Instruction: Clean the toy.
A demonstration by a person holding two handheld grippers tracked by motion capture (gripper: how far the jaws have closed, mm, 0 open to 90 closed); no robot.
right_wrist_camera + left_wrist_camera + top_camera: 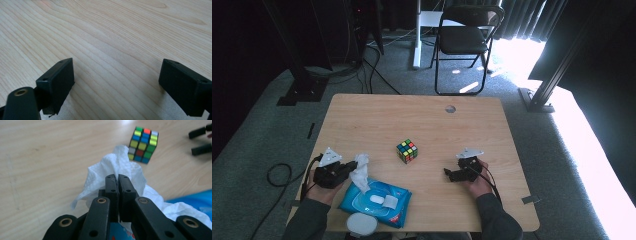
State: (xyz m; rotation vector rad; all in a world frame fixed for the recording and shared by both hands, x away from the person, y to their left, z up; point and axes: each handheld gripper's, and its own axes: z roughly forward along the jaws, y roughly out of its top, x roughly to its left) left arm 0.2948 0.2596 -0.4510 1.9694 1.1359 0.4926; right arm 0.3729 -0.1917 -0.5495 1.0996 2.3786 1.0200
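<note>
A white wet wipe (360, 171) rises out of a blue wipes pack (377, 201) at the table's front left. My left gripper (348, 169) is shut on the wipe (117, 166), its jaws pressed together around the crumpled sheet, and the gripper (117, 178) is level with the pack's opening. A scrambled Rubik's cube (407, 151) stands in the middle of the table, beyond the wipe (143, 144). My right gripper (448, 174) rests at the front right, open, with bare wood between its jaws (117, 72).
The wooden table (422, 120) has a small round hole near its far edge. A round white lid (362, 225) lies at the front edge beside the pack. A black folding chair (464, 40) stands on the carpet behind the table.
</note>
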